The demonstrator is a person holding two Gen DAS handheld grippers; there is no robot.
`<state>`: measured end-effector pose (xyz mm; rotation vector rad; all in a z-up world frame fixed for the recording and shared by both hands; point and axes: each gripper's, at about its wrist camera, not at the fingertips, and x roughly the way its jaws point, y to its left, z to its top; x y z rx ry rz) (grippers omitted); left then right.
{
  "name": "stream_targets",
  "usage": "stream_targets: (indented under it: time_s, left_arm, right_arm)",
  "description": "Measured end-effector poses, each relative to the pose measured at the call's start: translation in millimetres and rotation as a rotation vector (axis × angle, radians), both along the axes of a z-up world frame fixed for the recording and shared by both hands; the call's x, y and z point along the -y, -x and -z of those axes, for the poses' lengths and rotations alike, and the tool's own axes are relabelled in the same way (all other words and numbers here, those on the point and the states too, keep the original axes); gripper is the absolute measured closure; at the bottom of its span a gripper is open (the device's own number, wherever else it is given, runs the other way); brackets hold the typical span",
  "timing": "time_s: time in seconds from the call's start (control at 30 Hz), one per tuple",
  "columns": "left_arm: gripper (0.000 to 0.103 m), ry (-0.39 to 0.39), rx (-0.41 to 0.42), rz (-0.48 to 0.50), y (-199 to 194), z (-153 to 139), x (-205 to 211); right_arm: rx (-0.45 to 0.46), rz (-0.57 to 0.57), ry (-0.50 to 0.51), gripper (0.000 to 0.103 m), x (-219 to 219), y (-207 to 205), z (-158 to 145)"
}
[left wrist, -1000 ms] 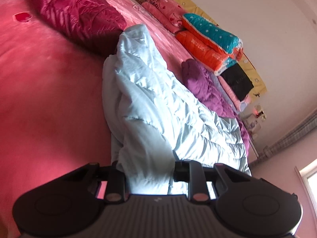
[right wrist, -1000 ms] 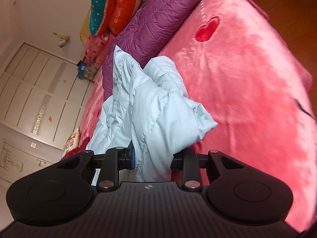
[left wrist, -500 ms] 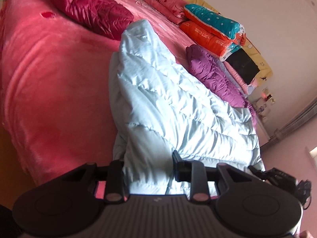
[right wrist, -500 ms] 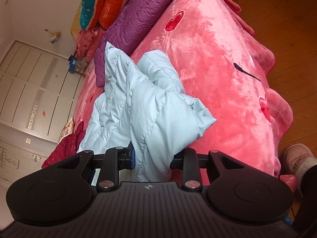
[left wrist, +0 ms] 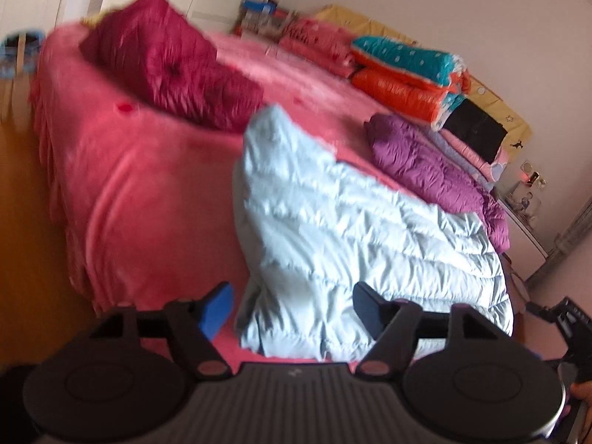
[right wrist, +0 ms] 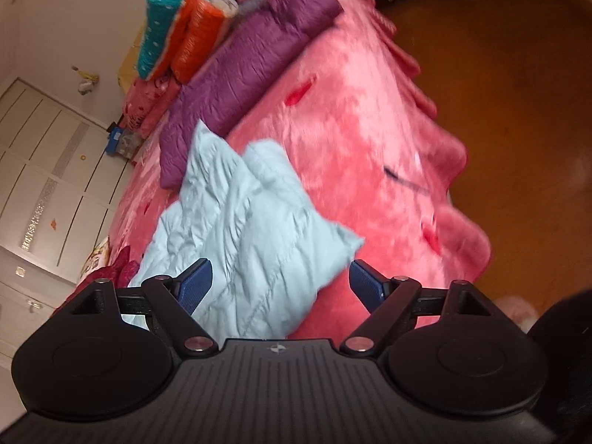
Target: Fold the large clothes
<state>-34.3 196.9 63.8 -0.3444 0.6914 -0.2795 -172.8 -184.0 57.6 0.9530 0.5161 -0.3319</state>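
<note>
Motion-blurred maroon jacket, shelf clutter unreadable, slipper cut off behind gripper body

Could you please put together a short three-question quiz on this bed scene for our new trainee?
1. True or false: the left tongs are clamped on the pale blue quilted down jacket.
2. Which lies directly beside the pale blue jacket, on the side toward the stacked bedding?
A. the purple quilted jacket
B. the dark red quilted jacket
C. the folded teal and orange quilt
3. Fill in: the jackets lie on a fluffy ____ bedspread.

Key
1. False: the jaws of both the left and the right tongs are opening, clear of the fabric.
2. A
3. pink
</note>
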Motion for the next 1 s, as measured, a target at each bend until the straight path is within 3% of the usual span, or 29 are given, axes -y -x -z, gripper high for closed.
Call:
stream_targets:
  time_s: [0.13,0.27,0.37,0.47,0.63,1.0]
  left_arm:
    - [0.031,-0.072,0.052,0.032,-4.1,-3.9,13.6]
    - [0.031,-0.17,0.103,0.089,-13.5,-0.9,34.2]
    - [0.032,-0.239,0.151,0.117,-21.2,-0.4,47.5]
    - [0.032,-0.246,0.169,0.121,-38.0,1.2,55.0]
    - [0.032,-0.248,0.182,0.107,-65.9,5.0,62.3]
    - [0.032,-0.276,0.187,0.09,-116.1,7.8,84.9]
  right_arm:
    - [0.034,-0.043,0.223,0.0,-10.3,-9.3,-20.4]
    - [0.072,-0.167,0.49,0.0,-41.3,-31.1,-34.3]
    - [0.119,-0.277,0.622,0.0,-61.5,-46.9,-35.4]
    - [0.12,-0.359,0.759,0.0,-80.0,-63.0,-30.7]
    - [0.122,-0.426,0.867,0.0,-93.9,-91.2,-22.0]
    - [0.167,-0.558,0.979,0.0,-113.0,-147.9,-16.6]
